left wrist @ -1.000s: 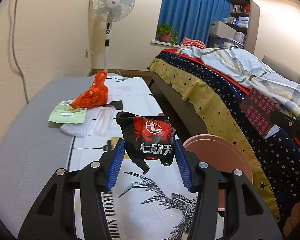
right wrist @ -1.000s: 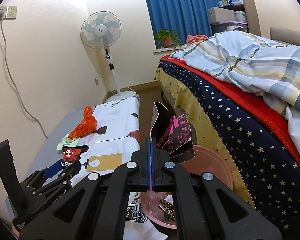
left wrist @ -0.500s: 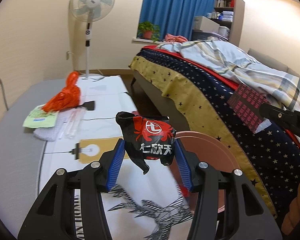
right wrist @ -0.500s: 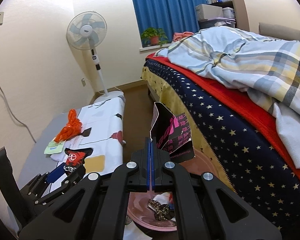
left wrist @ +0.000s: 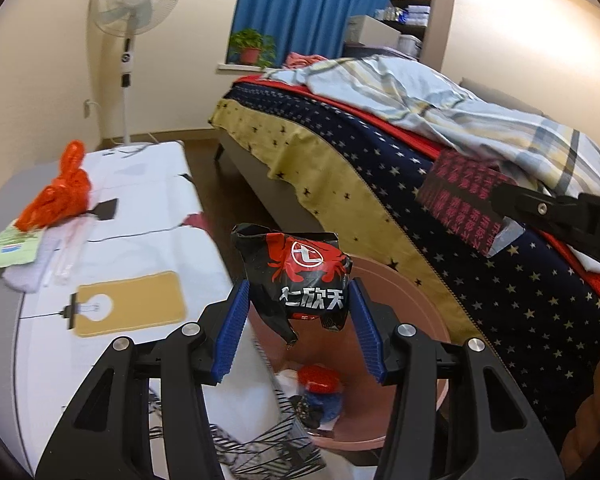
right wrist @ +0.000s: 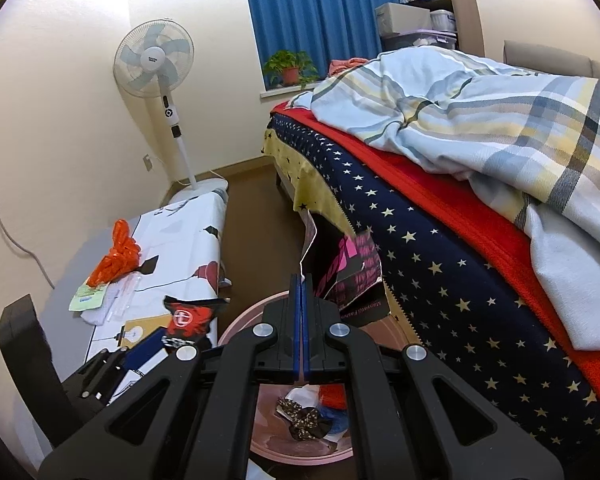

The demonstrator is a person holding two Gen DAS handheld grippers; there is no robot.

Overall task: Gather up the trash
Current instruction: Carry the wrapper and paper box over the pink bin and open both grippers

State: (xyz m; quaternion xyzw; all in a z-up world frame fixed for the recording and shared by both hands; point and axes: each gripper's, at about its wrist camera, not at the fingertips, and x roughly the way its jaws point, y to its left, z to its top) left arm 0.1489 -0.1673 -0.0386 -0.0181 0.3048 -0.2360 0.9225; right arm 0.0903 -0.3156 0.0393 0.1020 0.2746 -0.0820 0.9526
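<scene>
My left gripper (left wrist: 298, 316) is shut on a crumpled black and red snack wrapper (left wrist: 300, 276) and holds it over the pink bin (left wrist: 404, 300). My right gripper (right wrist: 301, 280) is shut on a black and pink printed paper bag (right wrist: 354, 276), held above the same bin (right wrist: 236, 324). The bag also shows in the left wrist view (left wrist: 460, 200), and the wrapper shows in the right wrist view (right wrist: 190, 314). Several scraps lie inside the bin. An orange plastic bag (left wrist: 60, 196), a green packet (left wrist: 14, 246) and clear plastic wrap (left wrist: 60, 258) lie on the low table (left wrist: 148, 208).
The bed (right wrist: 440, 240) with a starred cover and plaid quilt runs along the right, close to the bin. A standing fan (right wrist: 160, 68) stands at the far end of the table. Brown floor (right wrist: 260, 216) lies between table and bed.
Both grippers have moved right, off the table and over the pink bin, each still holding its piece. The bin's inside now shows in both views.
</scene>
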